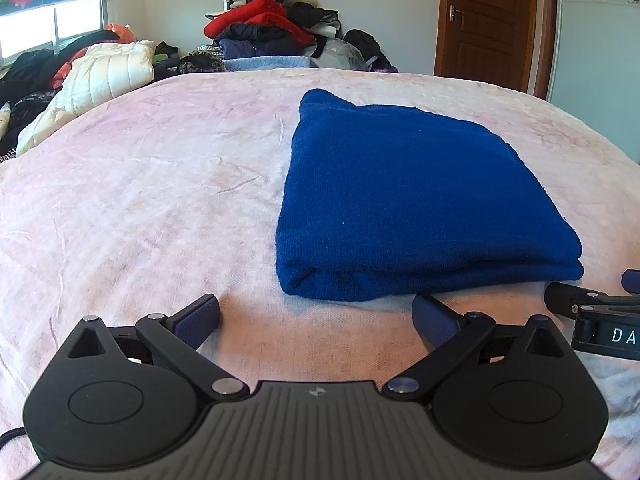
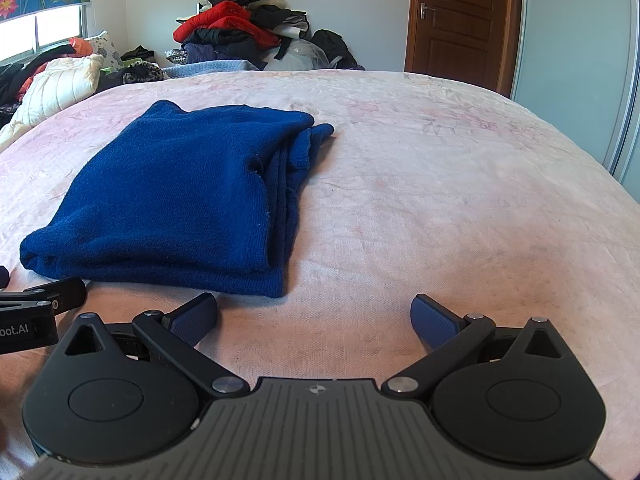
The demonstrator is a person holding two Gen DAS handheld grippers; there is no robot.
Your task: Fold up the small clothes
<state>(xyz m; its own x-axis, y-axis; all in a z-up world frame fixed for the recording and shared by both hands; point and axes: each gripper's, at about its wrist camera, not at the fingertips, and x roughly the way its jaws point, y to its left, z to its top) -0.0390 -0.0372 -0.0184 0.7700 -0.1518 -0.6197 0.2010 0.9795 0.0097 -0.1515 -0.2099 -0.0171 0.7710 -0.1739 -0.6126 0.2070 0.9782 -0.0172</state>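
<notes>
A dark blue knitted garment [image 1: 416, 200] lies folded into a thick rectangle on the pink bed cover [image 1: 140, 184]. In the right wrist view the same blue garment [image 2: 180, 192] shows its stacked layers along the right edge. My left gripper [image 1: 316, 316] is open just in front of the garment's near fold, with nothing between its fingers. My right gripper [image 2: 314, 318] is open too, near the garment's front right corner, over bare cover. Each gripper's side shows at the edge of the other's view.
A heap of red, black and dark clothes [image 1: 272, 28] is stacked past the far edge of the bed. A cream quilted pillow [image 1: 92, 84] and more clothes lie at the far left under a window. A brown door [image 2: 460, 20] stands at the back right.
</notes>
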